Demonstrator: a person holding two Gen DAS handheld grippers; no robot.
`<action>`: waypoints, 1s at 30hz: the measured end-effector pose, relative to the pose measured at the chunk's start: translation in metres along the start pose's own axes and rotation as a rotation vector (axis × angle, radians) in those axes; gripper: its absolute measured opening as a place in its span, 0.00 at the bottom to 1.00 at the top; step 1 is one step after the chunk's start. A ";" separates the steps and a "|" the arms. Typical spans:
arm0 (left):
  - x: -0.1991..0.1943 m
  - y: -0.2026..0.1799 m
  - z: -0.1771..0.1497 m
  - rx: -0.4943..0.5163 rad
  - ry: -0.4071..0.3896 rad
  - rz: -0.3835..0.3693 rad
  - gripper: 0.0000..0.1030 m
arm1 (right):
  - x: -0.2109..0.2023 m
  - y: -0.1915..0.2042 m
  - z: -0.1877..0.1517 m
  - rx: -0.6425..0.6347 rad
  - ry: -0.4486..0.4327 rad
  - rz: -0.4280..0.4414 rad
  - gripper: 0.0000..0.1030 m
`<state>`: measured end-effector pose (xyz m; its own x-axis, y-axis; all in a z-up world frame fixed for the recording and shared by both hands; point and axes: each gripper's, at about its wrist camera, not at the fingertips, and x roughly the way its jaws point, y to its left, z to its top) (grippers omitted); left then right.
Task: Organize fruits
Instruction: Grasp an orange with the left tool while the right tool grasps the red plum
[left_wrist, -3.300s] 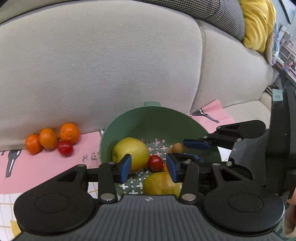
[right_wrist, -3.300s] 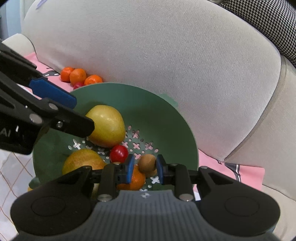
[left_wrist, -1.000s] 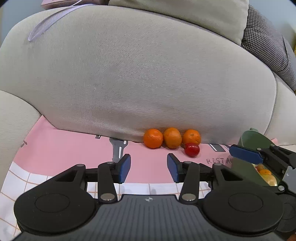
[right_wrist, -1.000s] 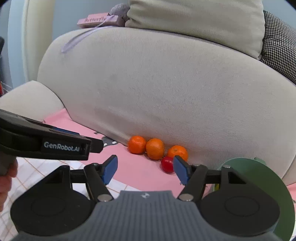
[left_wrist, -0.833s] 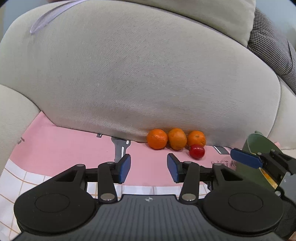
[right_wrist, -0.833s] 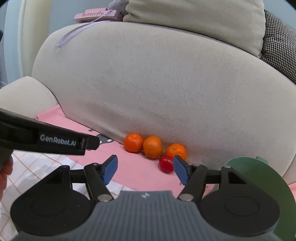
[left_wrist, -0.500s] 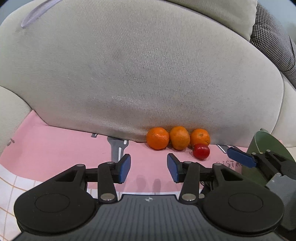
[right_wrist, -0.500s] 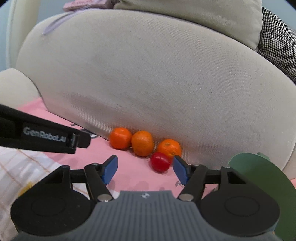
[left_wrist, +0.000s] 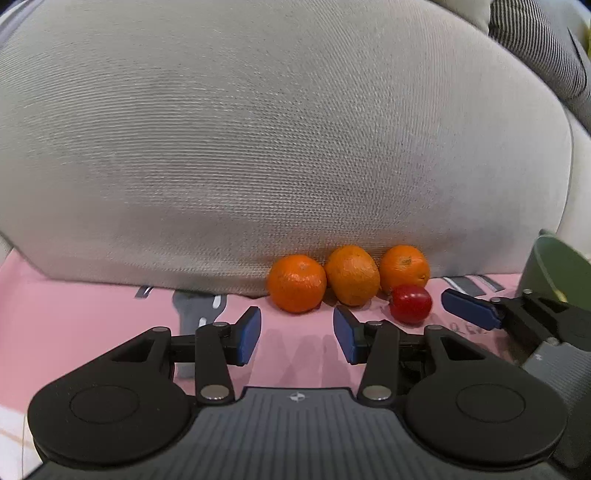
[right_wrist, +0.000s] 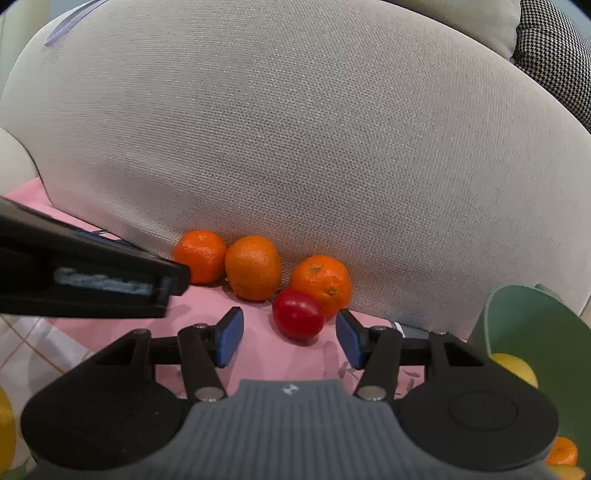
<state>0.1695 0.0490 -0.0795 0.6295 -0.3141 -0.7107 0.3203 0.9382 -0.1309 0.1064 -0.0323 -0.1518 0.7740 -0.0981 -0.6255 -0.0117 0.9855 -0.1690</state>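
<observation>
My sofa back (right_wrist: 295, 147) fills most of both views, and the pink cloth (left_wrist: 92, 314) covers the seat in front of it. At the right edge stands my green bowl (right_wrist: 524, 325), tilted toward me; I can see a yellow fruit (right_wrist: 513, 369) in it and a bit of orange below that, so I judge part of the sorting done.

What is left lies in a row along the foot of the sofa back: three oranges, the left orange (right_wrist: 200, 255), middle orange (right_wrist: 253, 272) and right orange (right_wrist: 320, 280), close together, and a small red fruit (right_wrist: 298, 314) just in front of the right one, touching it or nearly so. None of these four is in the bowl yet.

My left gripper (left_wrist: 297, 334) is unclenched and empty, its jaws apart over bare cloth, just short of the left orange. My right gripper (right_wrist: 289, 338) holds nothing either; its jaws are closing, with the red fruit just beyond the tips and not yet pinched between them.

I reckon the red fruit goes next, then the oranges one at a time.
</observation>
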 end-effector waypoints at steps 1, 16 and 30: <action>0.004 -0.001 0.002 0.011 0.001 0.006 0.52 | 0.002 0.000 0.000 0.003 -0.003 0.000 0.50; 0.046 -0.007 0.004 0.073 -0.018 0.040 0.55 | 0.019 -0.007 0.001 0.078 0.011 0.028 0.41; 0.019 -0.006 0.004 0.053 -0.039 0.042 0.47 | 0.005 -0.010 0.001 0.086 0.012 0.081 0.27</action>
<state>0.1823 0.0366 -0.0894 0.6699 -0.2809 -0.6873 0.3295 0.9420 -0.0639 0.1106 -0.0428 -0.1525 0.7649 -0.0193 -0.6439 -0.0185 0.9985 -0.0519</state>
